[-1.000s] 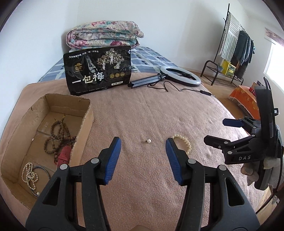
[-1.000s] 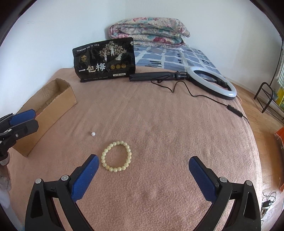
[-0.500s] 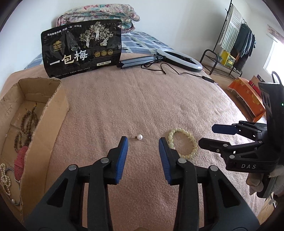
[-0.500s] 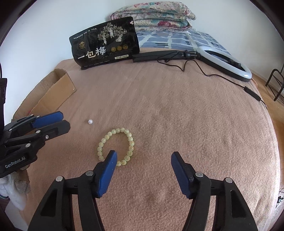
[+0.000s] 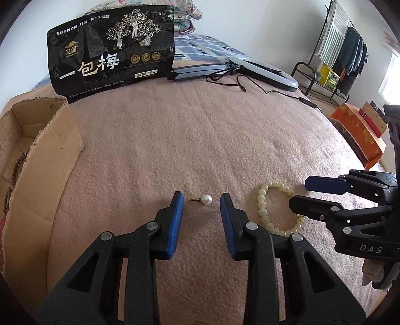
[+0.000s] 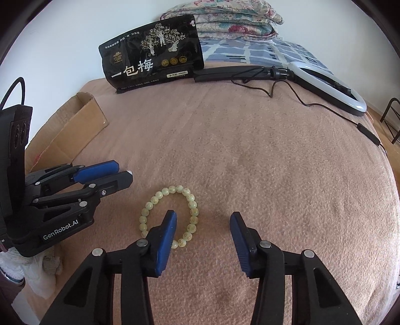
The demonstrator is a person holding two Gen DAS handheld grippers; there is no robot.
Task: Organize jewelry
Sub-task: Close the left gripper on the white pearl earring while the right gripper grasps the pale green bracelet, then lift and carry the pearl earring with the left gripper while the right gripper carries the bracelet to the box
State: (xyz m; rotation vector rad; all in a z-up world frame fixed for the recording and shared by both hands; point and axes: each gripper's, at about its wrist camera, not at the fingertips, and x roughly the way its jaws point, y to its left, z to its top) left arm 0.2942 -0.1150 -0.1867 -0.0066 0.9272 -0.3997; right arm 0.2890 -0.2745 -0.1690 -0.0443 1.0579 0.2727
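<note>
A small pearl stud earring (image 5: 205, 199) lies on the pink blanket. My left gripper (image 5: 202, 200) is open, low over the blanket, with the earring between its blue fingertips. A pale green bead bracelet (image 6: 172, 215) lies just to the right; it also shows in the left wrist view (image 5: 265, 212). My right gripper (image 6: 203, 218) is open, its left finger (image 6: 166, 232) inside the bracelet's ring and its right finger outside, so the ring's right side lies between them. A cardboard box (image 5: 37, 160) at the left holds brown bead strands (image 5: 12, 172).
A black snack bag (image 5: 110, 52) stands at the far side of the bed. A ring light (image 6: 327, 87) with its cable lies at the far right. Folded quilts (image 6: 225, 22) sit behind. A clothes rack (image 5: 335, 55) and an orange box (image 5: 357, 135) stand beyond the right edge.
Both grippers have moved forward and down. The left one has narrowed and now brackets the earring. The right one has narrowed and its left finger now sits inside the bracelet.
</note>
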